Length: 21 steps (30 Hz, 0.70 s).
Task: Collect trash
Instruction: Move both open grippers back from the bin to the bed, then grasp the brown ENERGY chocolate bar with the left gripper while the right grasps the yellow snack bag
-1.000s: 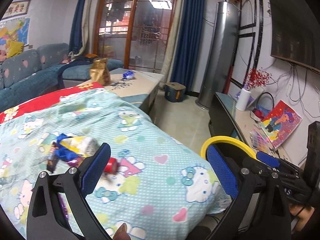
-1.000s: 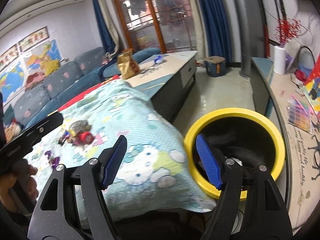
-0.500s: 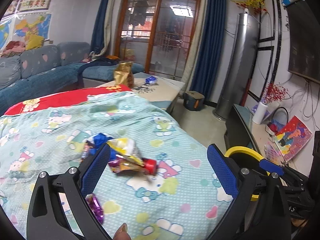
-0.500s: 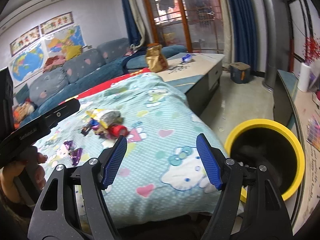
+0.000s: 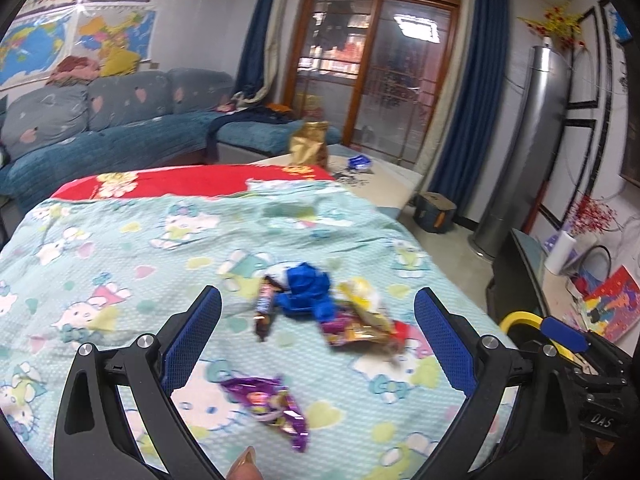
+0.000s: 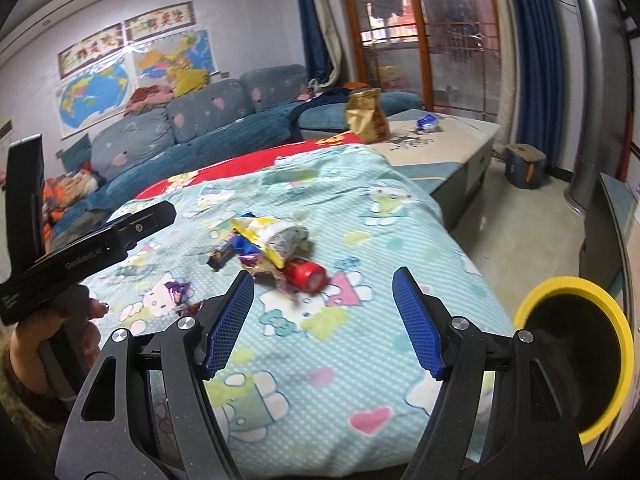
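Both views swung from yellow bin [image 6: 576, 364] toward wrapper pile [image 5: 320, 312] mid-blanket. Left gripper [image 5: 316, 344], right gripper [image 6: 324, 320] gaping, empty. Pickup pending.

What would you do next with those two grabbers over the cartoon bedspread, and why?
Probably lower the right gripper onto the red cylindrical wrapper at the near edge of the trash pile. Both grippers are open and empty, that wrapper lies just ahead between the right one's blue pads, and the black bin with the yellow rim stands on that side. The left gripper could take the purple foil wrapper.
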Each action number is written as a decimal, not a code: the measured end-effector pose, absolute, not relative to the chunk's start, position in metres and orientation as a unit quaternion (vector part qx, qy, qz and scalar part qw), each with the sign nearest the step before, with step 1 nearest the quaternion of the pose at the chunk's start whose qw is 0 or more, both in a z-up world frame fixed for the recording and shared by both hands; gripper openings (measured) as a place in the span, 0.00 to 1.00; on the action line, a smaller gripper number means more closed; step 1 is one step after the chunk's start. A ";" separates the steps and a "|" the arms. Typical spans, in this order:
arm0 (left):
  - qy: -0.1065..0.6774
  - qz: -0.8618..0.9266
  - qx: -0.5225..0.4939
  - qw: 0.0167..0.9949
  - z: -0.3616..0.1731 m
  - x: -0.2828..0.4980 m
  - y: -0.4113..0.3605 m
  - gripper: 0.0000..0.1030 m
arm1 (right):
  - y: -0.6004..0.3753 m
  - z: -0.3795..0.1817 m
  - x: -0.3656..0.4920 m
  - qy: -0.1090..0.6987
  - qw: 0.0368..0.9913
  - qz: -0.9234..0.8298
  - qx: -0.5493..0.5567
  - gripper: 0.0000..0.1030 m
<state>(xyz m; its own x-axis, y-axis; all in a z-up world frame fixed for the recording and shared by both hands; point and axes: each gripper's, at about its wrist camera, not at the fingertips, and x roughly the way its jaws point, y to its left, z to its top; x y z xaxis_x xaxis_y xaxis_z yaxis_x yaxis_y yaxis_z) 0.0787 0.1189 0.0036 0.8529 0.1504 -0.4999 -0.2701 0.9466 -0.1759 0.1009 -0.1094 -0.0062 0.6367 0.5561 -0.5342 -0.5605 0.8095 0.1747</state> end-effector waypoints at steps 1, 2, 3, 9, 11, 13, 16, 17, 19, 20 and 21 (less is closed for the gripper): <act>0.251 0.117 -0.124 0.953 0.002 0.079 0.126 0.92 | -0.104 -0.006 0.103 0.295 0.903 0.314 -0.007 0.62; 0.253 0.120 -0.126 0.952 0.001 0.079 0.130 0.92 | -0.099 -0.007 0.103 0.295 0.901 0.317 -0.009 0.62; 0.256 0.125 -0.127 0.950 0.000 0.079 0.135 0.92 | -0.095 -0.007 0.105 0.296 0.900 0.321 -0.012 0.62; 0.280 0.131 -0.142 0.941 -0.013 0.083 0.158 0.83 | -0.067 -0.012 0.119 0.307 0.888 0.342 -0.024 0.61; 0.291 0.125 -0.144 0.938 -0.018 0.089 0.162 0.77 | -0.058 -0.015 0.123 0.311 0.884 0.347 -0.032 0.60; 0.305 0.118 -0.149 0.933 -0.025 0.097 0.166 0.71 | -0.048 -0.020 0.128 0.317 0.880 0.351 -0.042 0.58; 0.327 0.108 -0.159 0.925 -0.037 0.110 0.173 0.61 | -0.035 -0.026 0.137 0.326 0.875 0.354 -0.052 0.57; 0.332 0.105 -0.161 0.923 -0.039 0.113 0.174 0.57 | -0.032 -0.028 0.140 0.328 0.874 0.355 -0.054 0.56; 0.343 0.099 -0.164 0.920 -0.046 0.121 0.175 0.52 | -0.023 -0.033 0.147 0.333 0.871 0.356 -0.062 0.55; 0.347 0.096 -0.166 0.918 -0.049 0.122 0.176 0.50 | -0.020 -0.035 0.150 0.336 0.869 0.357 -0.065 0.54; 0.353 0.094 -0.168 0.916 -0.052 0.126 0.177 0.49 | -0.018 -0.038 0.153 0.338 0.868 0.356 -0.067 0.53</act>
